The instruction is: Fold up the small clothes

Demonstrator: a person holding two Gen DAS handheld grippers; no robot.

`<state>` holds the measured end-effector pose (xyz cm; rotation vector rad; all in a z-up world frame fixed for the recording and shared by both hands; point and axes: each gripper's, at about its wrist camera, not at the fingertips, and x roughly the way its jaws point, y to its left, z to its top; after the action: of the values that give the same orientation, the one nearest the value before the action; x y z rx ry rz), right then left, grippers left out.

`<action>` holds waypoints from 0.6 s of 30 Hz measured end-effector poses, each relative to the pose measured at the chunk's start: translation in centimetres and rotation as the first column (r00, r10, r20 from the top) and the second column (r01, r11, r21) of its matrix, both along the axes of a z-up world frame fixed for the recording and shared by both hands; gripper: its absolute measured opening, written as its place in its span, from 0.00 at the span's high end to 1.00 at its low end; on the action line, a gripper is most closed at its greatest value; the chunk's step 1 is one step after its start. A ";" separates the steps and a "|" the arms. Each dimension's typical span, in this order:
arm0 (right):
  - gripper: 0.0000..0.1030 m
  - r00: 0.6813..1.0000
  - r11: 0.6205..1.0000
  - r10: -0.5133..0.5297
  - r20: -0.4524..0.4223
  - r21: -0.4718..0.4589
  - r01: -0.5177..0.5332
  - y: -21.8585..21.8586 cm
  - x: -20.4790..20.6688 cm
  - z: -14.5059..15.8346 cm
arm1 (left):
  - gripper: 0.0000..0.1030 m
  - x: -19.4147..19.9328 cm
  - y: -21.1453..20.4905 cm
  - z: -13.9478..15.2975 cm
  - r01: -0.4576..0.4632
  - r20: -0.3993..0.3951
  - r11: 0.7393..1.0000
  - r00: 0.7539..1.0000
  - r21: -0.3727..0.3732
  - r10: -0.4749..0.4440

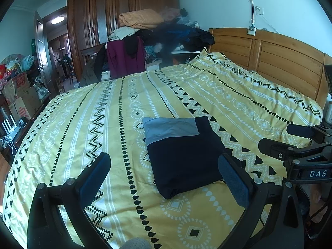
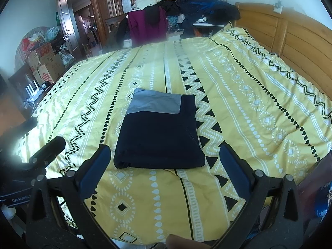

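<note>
While the folded navy garment lies flat on the yellow bedspread | left gripper spread wide, empty | right gripper spread wide, empty, just short of it

Bedroom. A bed with a yellow patterned cover fills most of both views; a slatted wooden headboard stands against a pale wall. A dark wooden wardrobe runs along the far wall. Beside it, a heap of clothes is topped by a folded orange blanket. At far left, an open door shows a lit ceiling lamp. Cardboard boxes are stacked near the door.
</note>
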<state>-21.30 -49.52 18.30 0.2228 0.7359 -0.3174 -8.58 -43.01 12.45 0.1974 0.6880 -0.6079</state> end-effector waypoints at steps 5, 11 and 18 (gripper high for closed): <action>0.00 1.000 1.000 0.002 -0.005 -0.001 -0.002 0.0 -0.3 0.1 | 0.00 -0.2 0.0 0.2 0.000 0.003 1.000 1.000 -0.005 0.000; 0.00 1.000 1.000 0.013 -0.008 0.004 -0.013 0.7 -0.5 0.0 | 0.00 -0.6 0.1 0.3 0.007 0.002 1.000 1.000 -0.006 -0.007; 0.00 1.000 0.999 0.026 -0.014 0.019 -0.026 1.0 -0.5 -0.4 | 0.00 -0.8 0.4 0.6 0.006 0.006 1.000 1.000 -0.006 -0.006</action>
<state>-21.79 -48.54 17.87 0.2287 0.7551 -0.2876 -9.36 -42.58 13.01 0.1956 0.6795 -0.6143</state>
